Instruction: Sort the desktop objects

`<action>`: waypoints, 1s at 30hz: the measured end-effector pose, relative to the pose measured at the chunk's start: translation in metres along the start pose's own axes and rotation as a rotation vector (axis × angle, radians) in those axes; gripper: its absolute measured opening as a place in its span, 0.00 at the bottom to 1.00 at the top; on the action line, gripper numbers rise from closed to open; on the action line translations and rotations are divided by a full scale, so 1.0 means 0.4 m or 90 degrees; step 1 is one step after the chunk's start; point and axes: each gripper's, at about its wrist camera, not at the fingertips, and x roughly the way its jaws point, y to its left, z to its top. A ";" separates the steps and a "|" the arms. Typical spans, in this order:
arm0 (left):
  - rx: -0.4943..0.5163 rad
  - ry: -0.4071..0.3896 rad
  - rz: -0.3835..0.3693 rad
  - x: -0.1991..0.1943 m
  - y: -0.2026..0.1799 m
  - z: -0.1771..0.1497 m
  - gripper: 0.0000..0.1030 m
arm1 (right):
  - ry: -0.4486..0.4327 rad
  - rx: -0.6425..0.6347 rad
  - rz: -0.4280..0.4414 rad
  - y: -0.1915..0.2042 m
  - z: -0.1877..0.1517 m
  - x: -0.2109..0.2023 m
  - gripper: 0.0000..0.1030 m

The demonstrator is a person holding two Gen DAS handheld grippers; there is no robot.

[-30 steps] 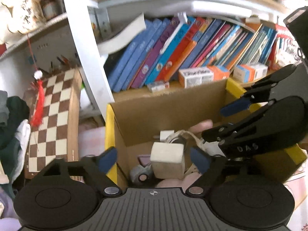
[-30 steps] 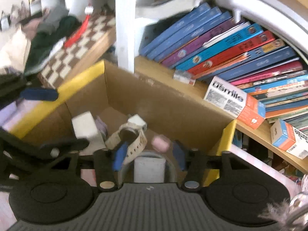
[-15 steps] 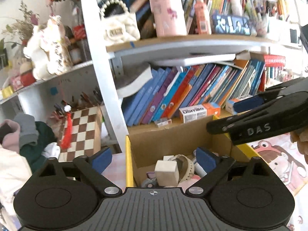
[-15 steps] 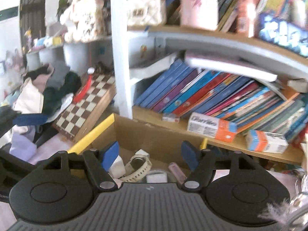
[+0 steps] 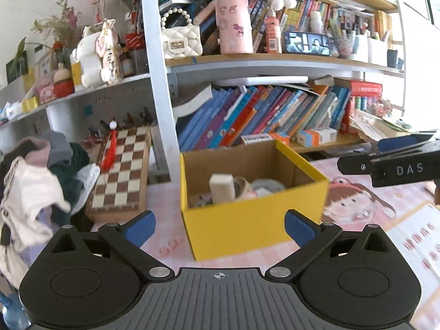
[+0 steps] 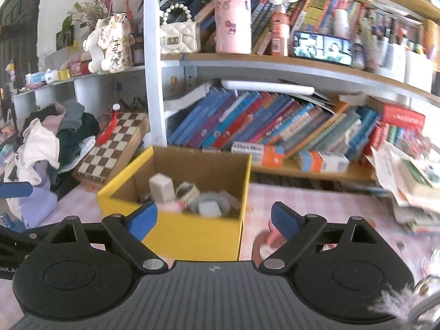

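- Both grippers had pulled back from the yellow box [image 5: 255, 220]; a second before they were down inside it, and now the whole box showed in front of them.
- That box sat in the middle of both views, on the pink desk mat [image 5: 357, 220], with its open top facing up.
- Inside it lay a white block [image 5: 221, 187], a watch band [image 6: 188, 192] and a few other small things, all a bit blurry.
- From the left gripper [image 5: 220, 224] the box was straight ahead, between the blue fingertips [image 5: 140, 225] but not touching them.
- From the right gripper [image 6: 214, 218] the box was ahead and a little to the left.
- Left jaws were opening, with nothing held between them.
- Right jaws were opening too, and they held nothing.
- I think both were about as near to the box, so either could reach for the next thing to sort.
- A chess board [image 5: 121, 170] leaned left of the box, and books [image 5: 261, 115] stood on the shelf behind it.
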 end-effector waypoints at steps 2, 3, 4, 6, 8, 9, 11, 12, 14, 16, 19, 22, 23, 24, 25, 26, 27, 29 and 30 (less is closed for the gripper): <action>-0.007 0.004 -0.003 -0.032 -0.001 -0.025 0.98 | 0.005 0.002 -0.007 0.018 -0.034 -0.038 0.88; -0.010 0.006 -0.003 -0.047 -0.002 -0.038 0.98 | 0.009 0.004 -0.009 0.028 -0.052 -0.057 0.89; -0.012 0.008 -0.003 -0.062 -0.003 -0.051 0.98 | 0.013 0.005 -0.011 0.038 -0.068 -0.075 0.89; -0.014 0.013 -0.002 -0.090 -0.005 -0.076 0.99 | 0.022 0.007 -0.013 0.056 -0.100 -0.109 0.90; -0.013 0.017 -0.002 -0.115 -0.008 -0.098 0.99 | 0.027 0.006 -0.015 0.073 -0.132 -0.142 0.91; -0.011 0.019 -0.002 -0.128 -0.010 -0.109 0.99 | 0.031 0.005 -0.017 0.082 -0.147 -0.157 0.92; -0.008 0.022 -0.001 -0.152 -0.014 -0.130 0.99 | 0.039 0.002 -0.022 0.098 -0.177 -0.185 0.93; -0.006 0.024 -0.002 -0.162 -0.015 -0.139 0.99 | 0.044 0.001 -0.025 0.106 -0.193 -0.199 0.94; -0.003 0.028 -0.002 -0.181 -0.018 -0.158 0.99 | 0.051 0.000 -0.032 0.121 -0.220 -0.222 0.96; 0.001 0.033 0.001 -0.195 -0.021 -0.176 0.99 | 0.055 -0.003 -0.041 0.136 -0.245 -0.241 0.98; -0.004 0.047 0.009 -0.205 -0.021 -0.203 0.99 | 0.065 0.001 -0.061 0.155 -0.278 -0.256 1.00; -0.004 0.067 0.012 -0.208 -0.021 -0.229 0.99 | 0.087 0.012 -0.067 0.170 -0.306 -0.256 1.00; -0.002 0.074 0.012 -0.208 -0.022 -0.234 0.99 | 0.096 0.015 -0.066 0.174 -0.312 -0.255 1.00; -0.001 0.079 0.013 -0.209 -0.021 -0.240 0.99 | 0.104 0.016 -0.064 0.178 -0.317 -0.254 1.00; 0.000 0.084 0.014 -0.210 -0.020 -0.245 0.99 | 0.112 0.018 -0.062 0.182 -0.323 -0.253 1.00; 0.000 0.088 0.014 -0.211 -0.018 -0.249 0.99 | 0.119 0.019 -0.062 0.186 -0.327 -0.253 1.00; 0.000 0.092 0.015 -0.212 -0.017 -0.252 0.99 | 0.123 0.021 -0.063 0.188 -0.329 -0.253 1.00; 0.000 0.100 0.017 -0.215 -0.015 -0.259 0.99 | 0.127 0.027 -0.063 0.190 -0.332 -0.254 1.00; -0.001 0.103 0.018 -0.217 -0.014 -0.262 0.99 | 0.129 0.029 -0.063 0.191 -0.335 -0.256 1.00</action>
